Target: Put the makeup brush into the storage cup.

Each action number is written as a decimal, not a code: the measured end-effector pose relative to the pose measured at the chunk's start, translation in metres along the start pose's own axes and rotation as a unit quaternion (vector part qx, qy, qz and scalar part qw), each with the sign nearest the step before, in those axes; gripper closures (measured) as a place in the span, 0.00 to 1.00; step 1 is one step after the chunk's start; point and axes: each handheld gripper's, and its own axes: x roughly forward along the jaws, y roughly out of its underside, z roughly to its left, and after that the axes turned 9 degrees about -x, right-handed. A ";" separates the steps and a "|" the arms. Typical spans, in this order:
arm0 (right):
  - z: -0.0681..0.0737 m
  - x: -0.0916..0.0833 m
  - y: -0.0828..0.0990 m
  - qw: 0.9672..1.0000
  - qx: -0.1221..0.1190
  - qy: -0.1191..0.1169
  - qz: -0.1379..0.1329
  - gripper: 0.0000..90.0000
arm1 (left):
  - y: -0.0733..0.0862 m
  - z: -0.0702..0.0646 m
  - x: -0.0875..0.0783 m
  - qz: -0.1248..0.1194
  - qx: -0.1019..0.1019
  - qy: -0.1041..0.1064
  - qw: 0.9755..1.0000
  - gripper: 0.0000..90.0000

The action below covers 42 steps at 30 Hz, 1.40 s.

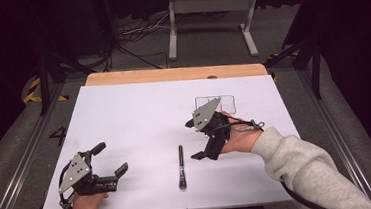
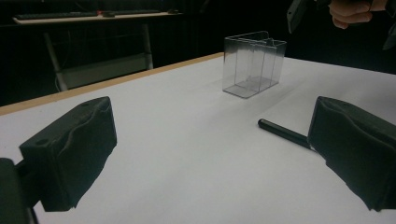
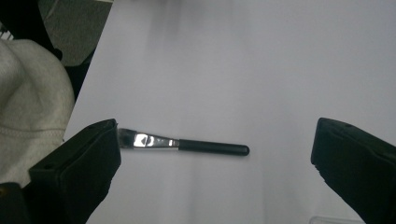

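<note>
- Two grippers work over one white table (image 1: 124, 119), and we read the scene from the high view as a clock face with its centre at mid-table.
- The brush (image 1: 181, 166), a slim black makeup brush with a bright metal ferrule, lies flat toward 6 o'clock, its handle pointing to 12 and its bristle end to 6.
- The right gripper (image 1: 201, 156) hovers just beside the brush at its 3 o'clock side, jaws spread wide and empty; in the right gripper view the brush (image 3: 184, 145) lies crosswise between the two jaws.
- The left gripper (image 1: 111, 158) sits near 8 o'clock, well apart from the brush, jaws likewise wide and holding nothing; its own view shows the handle tip (image 2: 282, 131) beside one jaw.
- A clear box (image 1: 216, 104) with inner compartments stands toward 1 o'clock, partly behind the right gripper; we see it upright and empty in the left gripper view (image 2: 253, 64).
- We judge the likely step to be a pick-up of the brush by the right gripper.
- Risk: the handle is thin, round and flat on the surface, so jaws closing too high may miss it, or it may roll away.
- Risk: a grip on the smooth ferrule or far off-centre may let the brush tilt or slip in transit.
- Risk: the light clear box may tip if the brush strikes its rim.
</note>
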 end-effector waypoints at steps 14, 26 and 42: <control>-0.006 0.018 -0.013 0.996 -0.014 -0.055 0.065 0.02 | 0.000 0.000 0.000 0.002 0.000 0.004 1.000 0.02; -0.015 0.034 -0.020 0.991 -0.035 -0.096 0.091 0.02 | 0.000 0.001 0.000 0.002 -0.001 0.006 1.000 0.02; -0.017 0.065 -0.023 0.981 -0.076 -0.121 0.134 0.02 | 0.002 -0.005 0.000 0.013 0.008 -0.002 1.000 0.03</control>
